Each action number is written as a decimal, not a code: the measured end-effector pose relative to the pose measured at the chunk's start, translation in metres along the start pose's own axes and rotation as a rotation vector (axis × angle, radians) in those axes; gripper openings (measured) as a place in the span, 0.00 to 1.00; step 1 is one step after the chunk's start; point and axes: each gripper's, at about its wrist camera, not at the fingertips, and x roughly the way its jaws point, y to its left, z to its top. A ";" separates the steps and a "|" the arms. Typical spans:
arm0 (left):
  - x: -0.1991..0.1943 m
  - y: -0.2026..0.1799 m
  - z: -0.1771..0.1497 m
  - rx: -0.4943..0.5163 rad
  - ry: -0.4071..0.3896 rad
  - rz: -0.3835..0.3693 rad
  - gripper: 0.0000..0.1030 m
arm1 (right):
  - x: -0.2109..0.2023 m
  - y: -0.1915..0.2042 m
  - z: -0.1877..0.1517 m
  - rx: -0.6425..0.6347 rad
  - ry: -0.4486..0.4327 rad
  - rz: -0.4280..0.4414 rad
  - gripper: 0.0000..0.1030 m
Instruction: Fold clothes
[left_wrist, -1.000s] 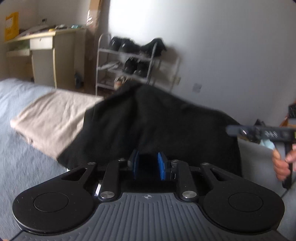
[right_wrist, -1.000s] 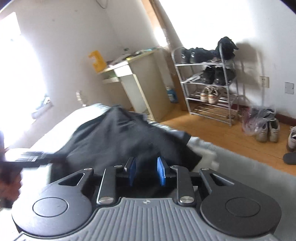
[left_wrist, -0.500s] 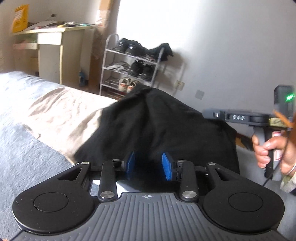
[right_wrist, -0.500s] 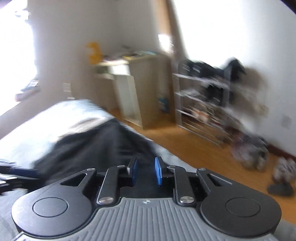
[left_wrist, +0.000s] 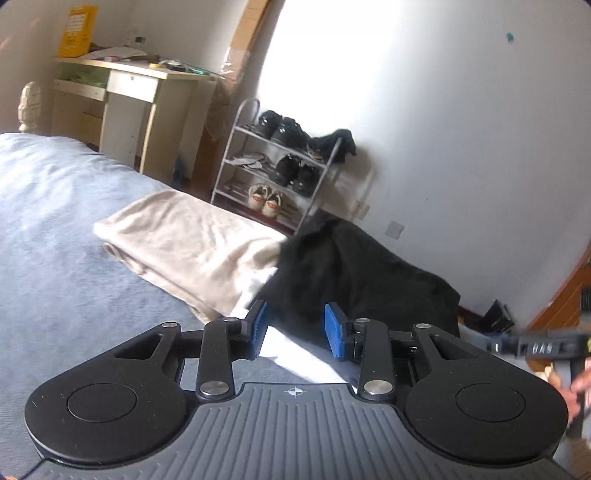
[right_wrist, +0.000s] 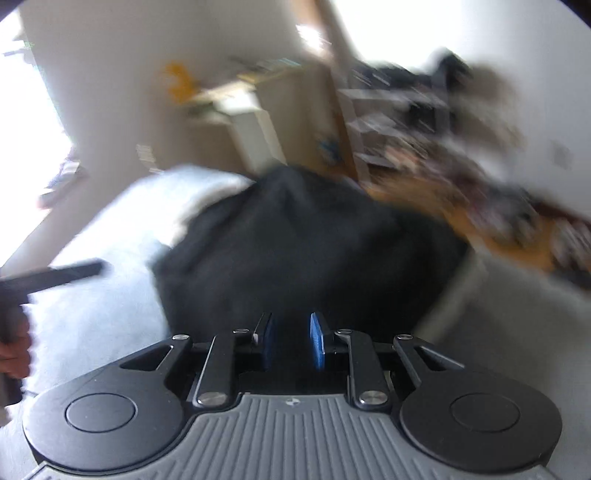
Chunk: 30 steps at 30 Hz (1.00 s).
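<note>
the left hand-held gripper (left_wrist: 297, 332) has let go of the black garment (left_wrist: 354, 280), its jaws now apart; the garment lies farther off, uncovering more of the beige cloth (left_wrist: 184, 240).

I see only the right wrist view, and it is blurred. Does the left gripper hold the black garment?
Observer: No. The left gripper is open. Its jaws have just been opening, and nothing is between them. The black garment lies ahead of it.
Operator: Is something beside the garment?
Observer: Yes. In the left wrist view, a folded beige cloth lies on the bed and meets the garment's left edge.
</note>
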 end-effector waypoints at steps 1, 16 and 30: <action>-0.005 0.002 0.004 -0.005 0.002 0.011 0.33 | -0.004 0.002 -0.005 0.049 0.017 -0.036 0.22; -0.083 -0.037 -0.045 0.189 0.170 -0.196 0.91 | -0.081 0.174 -0.075 0.212 -0.087 -0.433 0.57; -0.105 -0.043 -0.076 0.174 0.287 -0.186 0.99 | -0.143 0.204 -0.116 0.384 -0.191 -0.815 0.63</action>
